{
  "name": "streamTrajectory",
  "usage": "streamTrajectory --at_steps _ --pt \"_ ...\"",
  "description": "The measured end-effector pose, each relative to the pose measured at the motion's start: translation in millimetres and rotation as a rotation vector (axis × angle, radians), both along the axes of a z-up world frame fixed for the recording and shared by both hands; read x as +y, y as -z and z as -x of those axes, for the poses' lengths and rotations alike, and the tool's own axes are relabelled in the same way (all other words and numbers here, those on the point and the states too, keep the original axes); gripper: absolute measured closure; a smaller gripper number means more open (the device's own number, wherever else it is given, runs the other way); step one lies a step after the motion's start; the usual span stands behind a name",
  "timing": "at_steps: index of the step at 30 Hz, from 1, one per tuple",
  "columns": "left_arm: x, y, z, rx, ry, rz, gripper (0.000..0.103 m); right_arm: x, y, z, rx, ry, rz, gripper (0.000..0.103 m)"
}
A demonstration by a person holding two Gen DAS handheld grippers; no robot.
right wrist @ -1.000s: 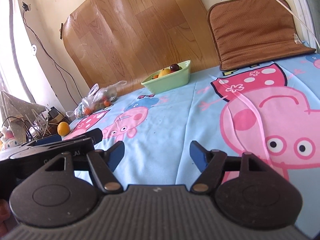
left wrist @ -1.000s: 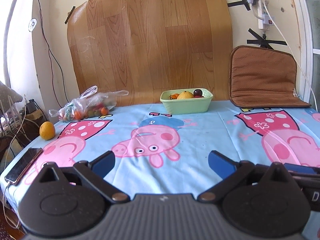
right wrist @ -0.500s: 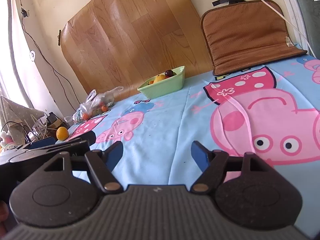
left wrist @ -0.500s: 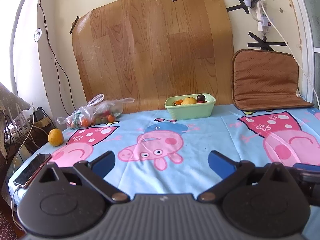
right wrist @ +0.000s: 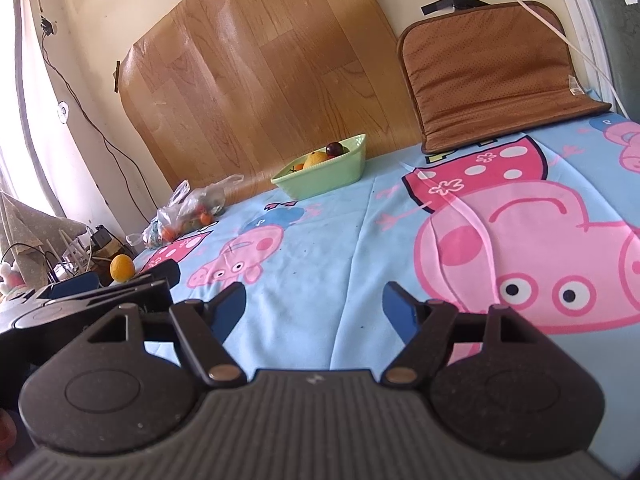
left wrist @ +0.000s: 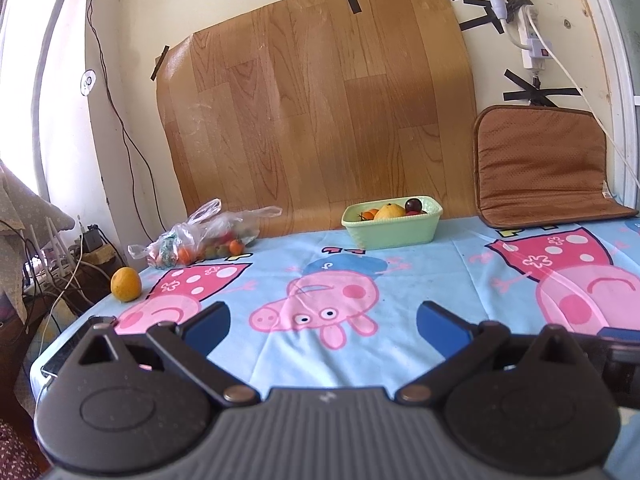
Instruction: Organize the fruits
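With both the left gripper (left wrist: 322, 322) and right gripper (right wrist: 314, 304) gaping wide and empty, the loose round orange (left wrist: 125, 284) at the cartoon-print tablecloth's (left wrist: 420, 276) left edge, well apart from the pale green rectangular fruit bowl (left wrist: 392, 229), could roll off if nudged.

No legible txt anywhere.
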State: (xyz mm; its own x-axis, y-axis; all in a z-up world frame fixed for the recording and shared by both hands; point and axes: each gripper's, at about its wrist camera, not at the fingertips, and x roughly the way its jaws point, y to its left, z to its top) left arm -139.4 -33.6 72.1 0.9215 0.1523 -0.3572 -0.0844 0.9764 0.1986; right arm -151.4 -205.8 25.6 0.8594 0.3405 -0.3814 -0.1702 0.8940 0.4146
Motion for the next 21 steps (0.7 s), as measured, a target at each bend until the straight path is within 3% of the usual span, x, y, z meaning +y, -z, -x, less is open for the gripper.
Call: streamTrajectory --at_steps 21 --pt "4.9 5.5 -1.1 0.028 -0.005 0.001 0.000 5.0 -2.2 3.1 -0.040 -0.033 0.040 0.026"
